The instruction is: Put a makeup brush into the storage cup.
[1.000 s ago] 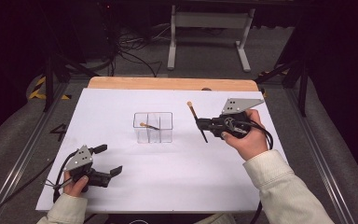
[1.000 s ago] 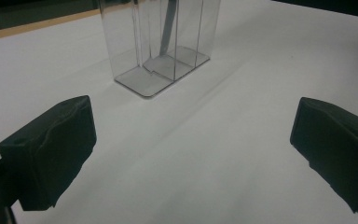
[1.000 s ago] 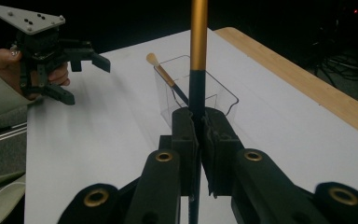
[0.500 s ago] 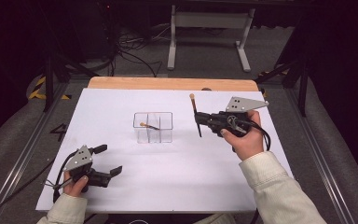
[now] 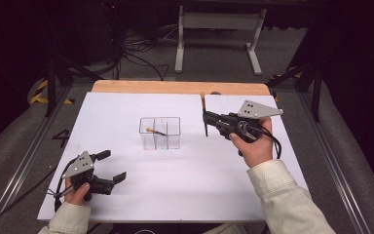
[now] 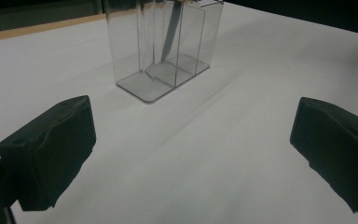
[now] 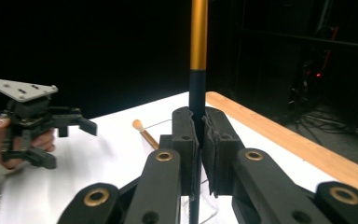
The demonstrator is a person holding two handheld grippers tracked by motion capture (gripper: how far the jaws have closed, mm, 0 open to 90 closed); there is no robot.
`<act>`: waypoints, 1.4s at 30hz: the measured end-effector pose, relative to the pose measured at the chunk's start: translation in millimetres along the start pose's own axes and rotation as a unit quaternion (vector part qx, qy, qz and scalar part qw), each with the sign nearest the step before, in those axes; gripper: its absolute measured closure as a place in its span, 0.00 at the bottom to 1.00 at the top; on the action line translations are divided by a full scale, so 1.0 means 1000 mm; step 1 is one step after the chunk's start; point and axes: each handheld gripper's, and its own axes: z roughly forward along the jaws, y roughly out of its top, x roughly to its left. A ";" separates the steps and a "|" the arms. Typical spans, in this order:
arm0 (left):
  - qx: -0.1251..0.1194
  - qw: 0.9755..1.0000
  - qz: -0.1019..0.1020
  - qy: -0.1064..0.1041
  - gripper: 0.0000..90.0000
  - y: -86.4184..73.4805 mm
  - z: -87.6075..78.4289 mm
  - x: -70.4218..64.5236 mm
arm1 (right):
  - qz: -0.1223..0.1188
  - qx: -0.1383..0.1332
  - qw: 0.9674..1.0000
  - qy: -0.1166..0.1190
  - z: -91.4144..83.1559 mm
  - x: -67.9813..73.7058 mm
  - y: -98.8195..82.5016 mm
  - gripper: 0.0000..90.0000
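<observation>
A clear acrylic holder with compartments stands mid-table, and a wooden-tipped brush leans inside it. To its right, my right gripper is shut on a second brush with a black handle and a gold band. That brush stands almost upright between the pads, with the holder just beyond it. Near the front left corner my left gripper is open and holds nothing. In the left gripper view the holder stands ahead, between the spread fingers.
A white sheet covers the table, and a wooden strip runs along the far edge. Metal rails flank both sides. Beyond the table, on the dark floor, are cables and a stand.
The right gripper has lifted slightly and turned, bringing its brush from a slant to nearly upright. The left gripper has not moved.
</observation>
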 end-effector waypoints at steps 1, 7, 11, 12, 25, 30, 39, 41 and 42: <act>-0.002 1.000 0.000 0.000 0.01 0.000 0.000 0.000 | -0.003 -0.005 1.000 -0.002 0.001 0.000 0.000 0.93; 0.001 1.000 0.003 -0.001 0.01 0.000 0.000 0.000 | -0.008 -0.017 1.000 -0.008 0.011 -0.001 0.000 0.93; 0.001 1.000 0.004 -0.002 0.01 0.000 0.001 0.000 | -0.004 -0.022 1.000 -0.008 0.020 -0.002 0.000 0.93; 0.001 1.000 0.004 -0.003 0.01 0.000 0.001 0.000 | -0.003 -0.022 1.000 -0.009 0.023 -0.002 0.000 0.93; 0.005 1.000 0.004 -0.002 0.01 0.000 0.002 0.000 | -0.003 -0.019 1.000 -0.005 0.062 0.000 0.004 0.93; 0.005 1.000 0.003 -0.002 0.01 0.000 0.002 0.001 | -0.002 -0.017 1.000 -0.003 0.073 0.001 0.005 0.93; 0.006 1.000 0.002 -0.004 0.01 0.000 0.002 0.001 | -0.001 -0.017 1.000 -0.002 0.090 0.002 0.008 0.93; 0.006 1.000 0.002 -0.005 0.01 0.000 0.002 0.001 | 0.000 -0.019 1.000 -0.001 0.094 0.003 0.009 0.93; 0.005 1.000 0.002 -0.005 0.01 0.000 0.002 0.001 | 0.001 -0.019 1.000 0.000 0.096 0.003 0.009 0.93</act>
